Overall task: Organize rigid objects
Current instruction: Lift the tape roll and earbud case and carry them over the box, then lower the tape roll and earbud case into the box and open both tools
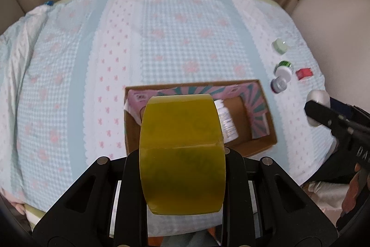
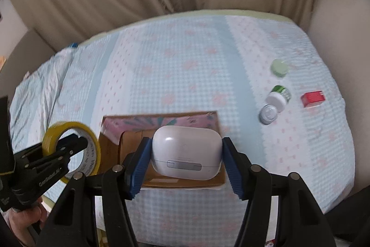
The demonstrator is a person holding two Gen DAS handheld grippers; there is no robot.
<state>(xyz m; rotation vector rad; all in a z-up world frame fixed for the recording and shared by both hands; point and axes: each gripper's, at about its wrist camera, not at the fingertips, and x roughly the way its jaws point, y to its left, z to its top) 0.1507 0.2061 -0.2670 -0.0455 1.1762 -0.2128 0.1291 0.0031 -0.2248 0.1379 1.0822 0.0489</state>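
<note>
Both items are being carried to the cardboard box [image 1: 261, 131] on the bed [image 1: 185, 38]. The left claw [image 1: 182, 154] grips a glossy yellow tape roll [image 1: 182, 154], in the lower centre; the right claw [image 2: 186, 152] clamps a smooth white earbud case [image 2: 186, 152]. Next, I judge, each must be lowered into the box and released. Small round jars [image 2: 277, 98] and a red box [image 2: 312, 97] wait at the right.

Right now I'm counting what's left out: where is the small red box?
In both views the small red box lies on the bedspread's far right, right of the white-capped bottle.
</note>
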